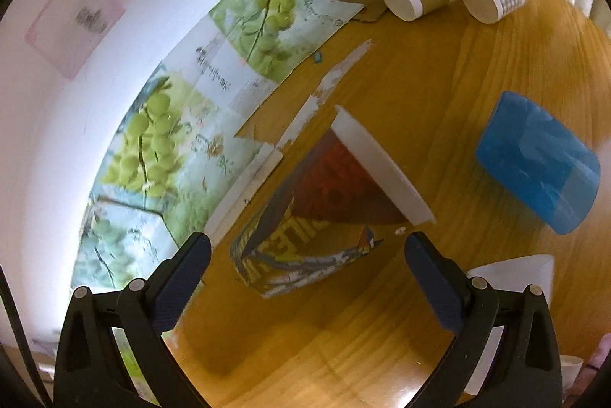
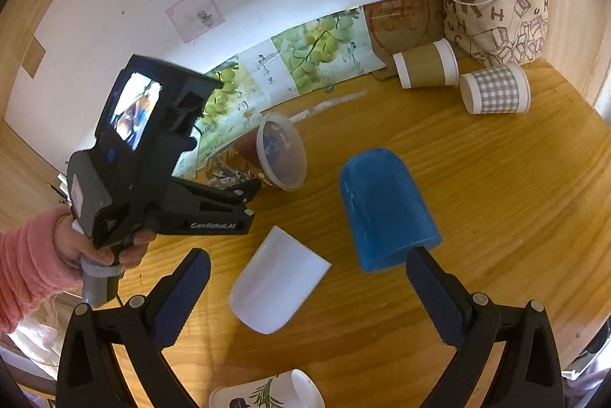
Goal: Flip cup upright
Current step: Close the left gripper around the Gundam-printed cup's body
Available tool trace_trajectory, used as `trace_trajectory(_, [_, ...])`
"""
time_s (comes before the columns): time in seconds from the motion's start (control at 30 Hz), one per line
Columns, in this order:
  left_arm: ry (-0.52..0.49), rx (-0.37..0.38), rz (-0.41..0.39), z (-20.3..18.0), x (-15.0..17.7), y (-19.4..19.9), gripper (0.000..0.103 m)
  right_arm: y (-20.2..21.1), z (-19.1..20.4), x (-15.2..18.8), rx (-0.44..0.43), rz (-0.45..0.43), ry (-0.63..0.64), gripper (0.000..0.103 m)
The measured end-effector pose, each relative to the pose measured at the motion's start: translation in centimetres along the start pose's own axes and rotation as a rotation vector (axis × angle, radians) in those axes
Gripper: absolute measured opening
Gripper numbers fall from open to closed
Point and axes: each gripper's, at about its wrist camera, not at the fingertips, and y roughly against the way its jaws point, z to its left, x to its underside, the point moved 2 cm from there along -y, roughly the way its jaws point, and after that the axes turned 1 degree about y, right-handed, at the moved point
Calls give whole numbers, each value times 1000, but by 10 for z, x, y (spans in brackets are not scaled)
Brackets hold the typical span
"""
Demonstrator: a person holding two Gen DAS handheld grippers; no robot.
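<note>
A printed plastic cup with a white rim lies on its side on the wooden table. My left gripper is open, its jaws on either side of the cup's base end, not touching it. The cup also shows in the right wrist view, mouth facing the camera, with the left gripper beside it. My right gripper is open and empty above a white cup lying on its side. A blue cup lies on its side near my right fingertip.
Two paper cups lie on their sides at the back: a brown one and a checked one. A lettered fabric bag stands behind them. Grape posters line the wall. A patterned mug sits at the near edge.
</note>
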Motion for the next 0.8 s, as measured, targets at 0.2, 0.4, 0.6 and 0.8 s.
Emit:
trace_trajectory(0.2, [-96, -22, 34, -8, -5, -13, 101, 0, 2, 4, -3, -4, -2, 103])
trace_trajectory(0.4, [-185, -21, 70, -17, -3, -27, 101, -2, 2, 6, -6, -3, -19, 103])
trace_trajectory(0.6, [-214, -30, 83, -19, -5, -36, 95, -2, -1, 6, -8, -9, -50, 103])
trace_trajectory(0.8, [-179, 6, 130, -11, -9, -47, 73, -2, 1, 6, -5, -14, -66, 103])
